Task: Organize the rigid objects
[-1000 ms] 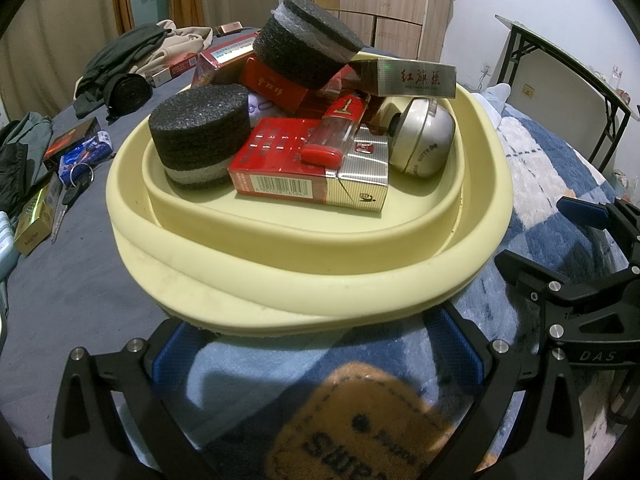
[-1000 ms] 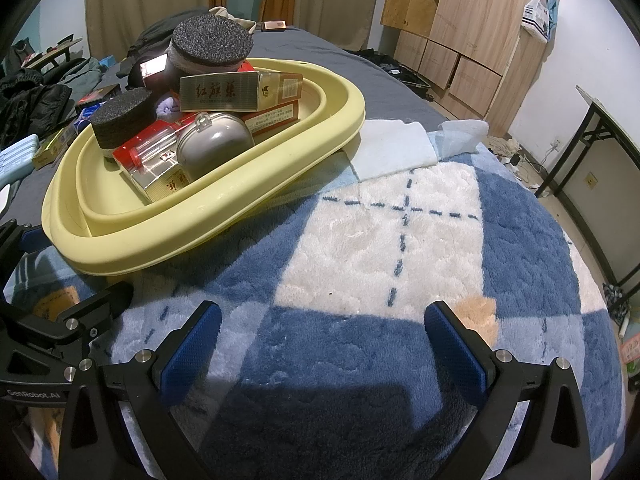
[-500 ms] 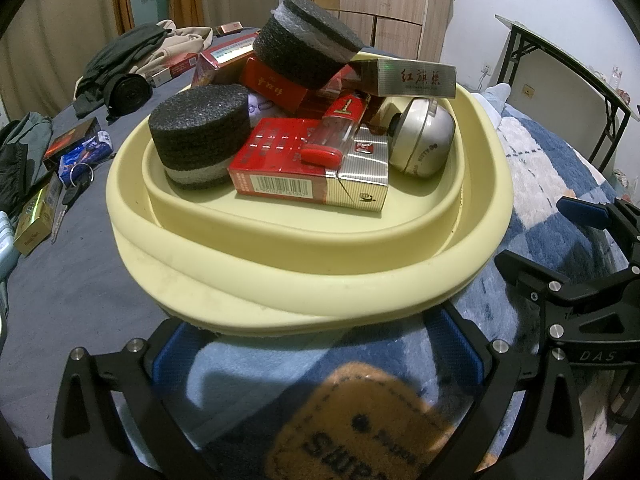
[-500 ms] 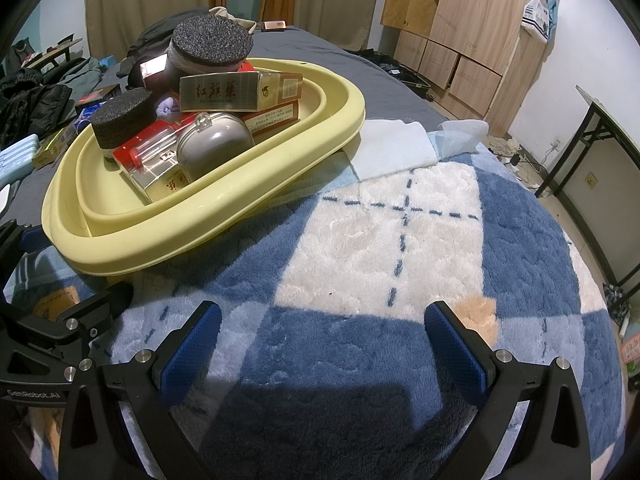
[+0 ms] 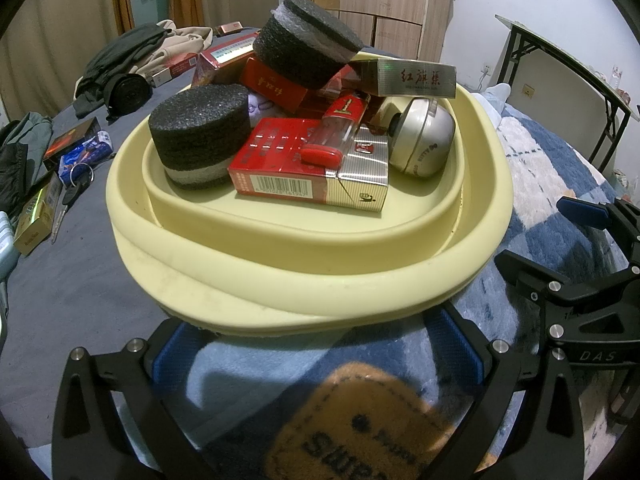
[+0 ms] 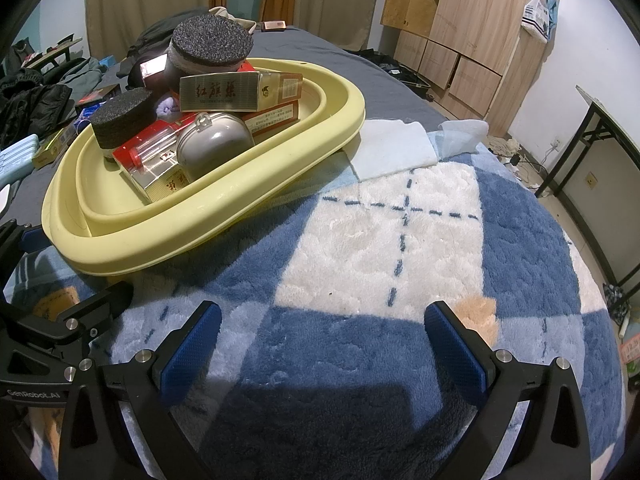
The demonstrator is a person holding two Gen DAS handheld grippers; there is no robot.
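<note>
A pale yellow basin point(image 5: 280, 280) point(image 6: 240, 200) rests on the bed, piled with two black foam discs point(image 5: 200, 128), red cigarette boxes point(image 5: 276, 168), a red lighter point(image 5: 340, 128), a gold box point(image 5: 408, 78) and a round silver case point(image 5: 424, 140) point(image 6: 216, 142). My left gripper point(image 5: 316, 352) is open and empty, just in front of the basin's near rim. My right gripper point(image 6: 320, 344) is open and empty over the blue and white blanket point(image 6: 400, 240), to the right of the basin.
Loose boxes point(image 5: 34, 224), keys point(image 5: 76, 184) and a blue packet lie on the grey sheet left of the basin. Dark clothes point(image 5: 120, 68) lie behind. A folded light blue cloth point(image 6: 392, 148) lies beyond the basin. A wooden wardrobe point(image 6: 480, 40) and a folding table point(image 6: 600, 140) stand at the right.
</note>
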